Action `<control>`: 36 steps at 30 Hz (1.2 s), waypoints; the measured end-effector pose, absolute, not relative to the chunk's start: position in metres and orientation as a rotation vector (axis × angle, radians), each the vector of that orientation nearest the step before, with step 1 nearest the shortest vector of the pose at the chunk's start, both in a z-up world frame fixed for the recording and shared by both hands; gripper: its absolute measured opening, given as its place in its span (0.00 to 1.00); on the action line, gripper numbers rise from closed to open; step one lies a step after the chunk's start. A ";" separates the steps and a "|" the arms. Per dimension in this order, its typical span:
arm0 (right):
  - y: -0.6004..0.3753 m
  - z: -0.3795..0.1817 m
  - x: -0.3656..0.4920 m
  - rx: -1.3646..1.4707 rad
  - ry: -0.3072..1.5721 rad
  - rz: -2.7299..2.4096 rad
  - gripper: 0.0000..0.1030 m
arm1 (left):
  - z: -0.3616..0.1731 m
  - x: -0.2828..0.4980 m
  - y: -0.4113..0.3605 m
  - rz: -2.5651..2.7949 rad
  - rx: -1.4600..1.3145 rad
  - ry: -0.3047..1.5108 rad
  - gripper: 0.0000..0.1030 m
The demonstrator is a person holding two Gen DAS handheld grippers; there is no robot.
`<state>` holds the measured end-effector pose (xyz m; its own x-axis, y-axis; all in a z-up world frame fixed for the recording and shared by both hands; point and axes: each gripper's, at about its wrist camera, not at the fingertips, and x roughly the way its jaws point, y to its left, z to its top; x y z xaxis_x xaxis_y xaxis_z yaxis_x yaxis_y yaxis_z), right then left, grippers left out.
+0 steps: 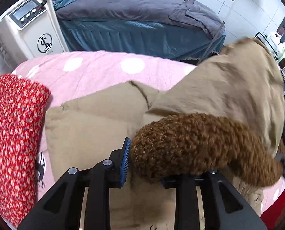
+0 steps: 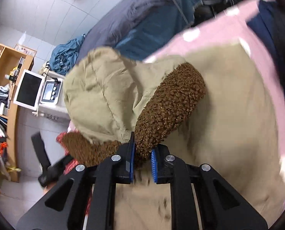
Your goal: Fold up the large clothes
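Left wrist view: we see the tan coat point(image 1: 96, 118) lying flat on the pink dotted quilt point(image 1: 96, 67). Our left gripper point(image 1: 145, 164) stands a little apart, with the coat's brown fleece trim point(image 1: 199, 145) bunched between the pads; the left blue pad point(image 1: 125, 161) touches the fleece, the right pad is hidden under it, so we cannot tell if it is really pinching. The coat's hood side is lifted toward the right, blurred. A red knit garment point(image 1: 16, 134) lies at the quilt's left edge, just beside the coat. Behind it, a white machine point(image 1: 33, 28) carries a round black monogram logo; the letters are not readable. Beyond that, a bed with a grey cover point(image 1: 132, 9).

Right wrist view: our right gripper point(image 2: 142, 161) is nearly pressed together, pinching the fleece trim point(image 2: 169, 107) between both blue pads. The hood point(image 2: 100, 95) hangs raised over the coat body point(image 2: 228, 124). At left, a wooden shelf point(image 2: 10, 61) with a wall notice beside it, too small to read.
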<state>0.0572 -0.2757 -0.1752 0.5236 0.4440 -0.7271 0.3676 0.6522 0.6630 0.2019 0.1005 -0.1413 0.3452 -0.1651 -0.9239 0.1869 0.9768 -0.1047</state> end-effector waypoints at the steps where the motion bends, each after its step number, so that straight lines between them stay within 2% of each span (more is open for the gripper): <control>1: -0.270 -0.181 0.048 0.908 1.080 0.061 0.14 | -0.145 0.195 0.104 -0.231 0.027 1.215 0.35; 2: -0.265 -0.187 0.041 0.909 1.099 0.063 0.14 | -0.147 0.190 0.105 -0.226 0.042 1.225 0.38; 4: -0.260 -0.197 0.032 0.920 1.136 0.072 0.14 | -0.149 0.178 0.109 -0.219 0.069 1.230 0.51; 5: -0.259 -0.199 0.030 0.917 1.146 0.076 0.14 | -0.149 0.172 0.111 -0.222 0.083 1.232 0.53; 7: -0.262 -0.199 0.028 0.912 1.147 0.078 0.14 | -0.145 0.159 0.113 -0.228 0.124 1.229 0.66; 11: -0.269 -0.195 0.029 0.928 1.133 0.079 0.14 | -0.133 0.132 0.121 -0.236 0.207 1.173 0.79; 16: -0.259 -0.195 0.028 0.846 1.158 0.112 0.14 | -0.118 0.098 0.129 -0.218 0.270 1.117 0.81; 24: -0.234 -0.236 0.037 0.713 1.280 0.085 0.16 | -0.080 0.082 0.100 -0.323 0.071 1.017 0.81; 27: -0.232 -0.244 0.041 0.702 1.314 0.061 0.32 | -0.088 0.093 0.068 -0.392 0.058 1.039 0.81; 28: -0.234 -0.245 0.040 0.712 1.329 0.037 0.44 | -0.095 0.095 0.059 -0.397 0.077 1.051 0.81; 29: -0.238 -0.244 0.039 0.731 1.331 0.019 0.51 | -0.107 0.098 0.046 -0.398 0.121 1.072 0.81; 32: -0.247 -0.232 0.031 0.739 1.342 -0.028 0.51 | -0.144 0.102 0.021 -0.362 0.228 1.153 0.81; 36: -0.245 -0.191 0.023 0.559 1.280 -0.075 0.52 | -0.174 0.101 0.010 -0.350 0.267 1.195 0.84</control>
<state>0.0235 -0.2453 -0.1908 0.3032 0.2503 -0.9195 0.3566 0.8650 0.3530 0.1008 0.0098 -0.1740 0.3237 -0.1233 -0.9381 0.4018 0.9156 0.0183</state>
